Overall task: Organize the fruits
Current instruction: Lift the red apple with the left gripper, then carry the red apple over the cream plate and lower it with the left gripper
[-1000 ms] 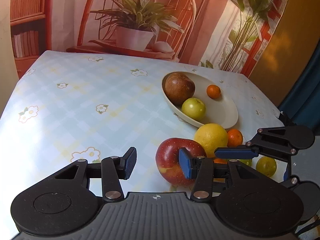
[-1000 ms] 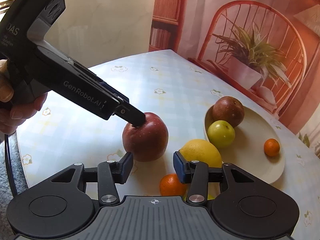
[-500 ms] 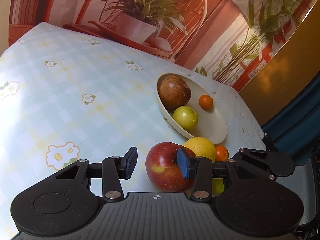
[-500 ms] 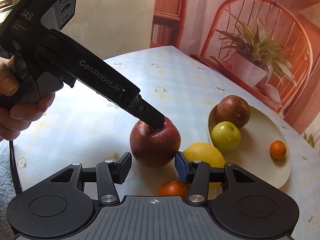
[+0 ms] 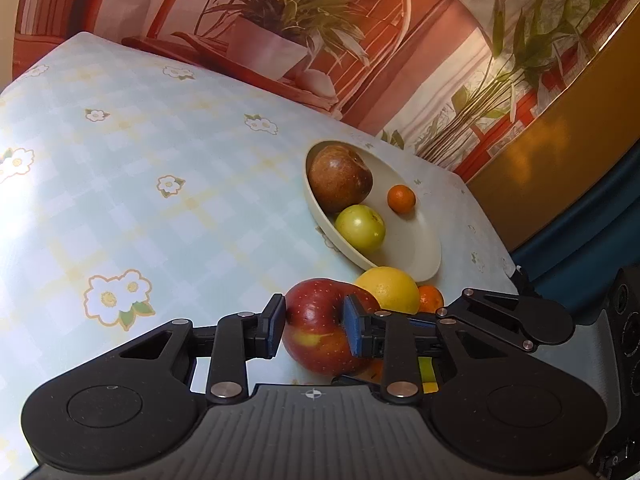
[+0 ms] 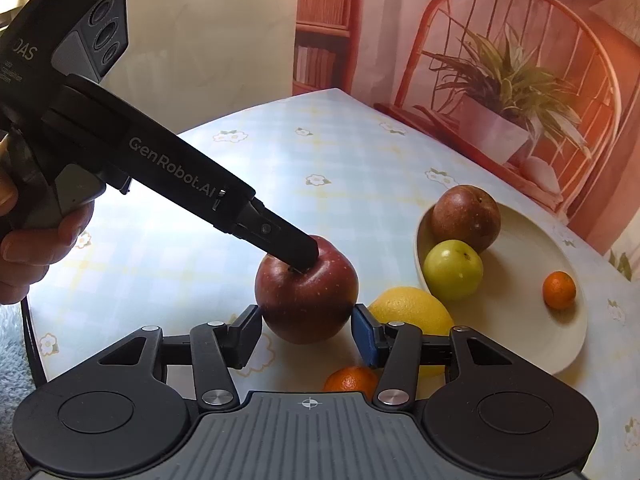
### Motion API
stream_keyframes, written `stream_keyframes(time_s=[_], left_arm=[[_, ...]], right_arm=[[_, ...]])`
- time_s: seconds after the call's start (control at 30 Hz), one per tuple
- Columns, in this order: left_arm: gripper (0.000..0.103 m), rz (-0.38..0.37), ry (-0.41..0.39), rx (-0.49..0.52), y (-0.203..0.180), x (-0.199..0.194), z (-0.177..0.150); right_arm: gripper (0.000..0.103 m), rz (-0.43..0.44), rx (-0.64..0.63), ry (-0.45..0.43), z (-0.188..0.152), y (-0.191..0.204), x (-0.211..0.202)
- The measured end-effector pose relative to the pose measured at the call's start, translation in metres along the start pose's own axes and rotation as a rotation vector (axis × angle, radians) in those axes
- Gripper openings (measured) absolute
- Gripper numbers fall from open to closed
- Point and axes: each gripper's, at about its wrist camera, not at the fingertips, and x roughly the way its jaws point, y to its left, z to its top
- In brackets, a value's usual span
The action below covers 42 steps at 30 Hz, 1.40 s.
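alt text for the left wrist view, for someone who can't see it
The left gripper is shut on a red apple on a floral tablecloth. Behind it lie a lemon and a bowl holding three fruits.

left gripper (image 5: 312,330): fingers closed, gripping | right gripper (image 6: 307,336): fingers apart
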Motion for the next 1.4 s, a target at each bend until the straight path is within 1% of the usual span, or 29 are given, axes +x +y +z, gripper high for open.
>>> stream_keyframes(time_s=[0.3, 0.47, 0.53, 0.6, 0.67, 0.8, 0.9, 1.0, 1.13, 1.27, 1.4], left_arm=[[0.033, 0.071, -0.001, 0.004, 0.012, -0.017, 0.003], [0.033, 0.04, -0.017, -0.053, 0.02, -0.017, 0.002], [0.034, 0.024, -0.027, -0.056, 0.022, -0.017, 0.001], [0.035, 0.021, -0.028, -0.062, 0.022, -0.017, 0.001], [0.035, 0.02, -0.027, -0.065, 0.023, -0.017, 0.0], [0.035, 0.027, -0.019, -0.033, 0.021, -0.017, 0.0], [0.035, 0.017, -0.008, -0.068, 0.027, -0.018, 0.001], [0.036, 0.007, -0.022, -0.095, 0.033, -0.021, -0.001], [0.036, 0.002, -0.026, -0.086, 0.031, -0.02, -0.004], [0.035, -0.018, -0.017, -0.089, 0.03, -0.016, -0.004], [0.035, -0.002, -0.021, -0.084, 0.024, -0.016, -0.004]], right_arm=[[0.046, 0.066, 0.034, -0.02, 0.008, 0.008, 0.011], [0.046, 0.058, 0.03, -0.022, 0.005, 0.008, 0.011], [0.048, 0.065, 0.057, -0.027, 0.005, 0.005, 0.012], [0.048, 0.073, 0.076, -0.027, 0.006, 0.004, 0.014], [0.048, 0.065, 0.065, -0.019, 0.007, 0.006, 0.016], [0.049, 0.057, 0.055, -0.016, 0.006, 0.01, 0.019], [0.048, 0.062, 0.055, -0.016, 0.005, 0.009, 0.019], [0.048, 0.066, 0.067, -0.017, 0.005, 0.007, 0.019], [0.048, 0.062, 0.064, -0.021, 0.005, 0.008, 0.019], [0.049, 0.058, 0.073, -0.025, 0.004, 0.007, 0.018], [0.049, 0.053, 0.079, -0.032, 0.002, 0.007, 0.014]])
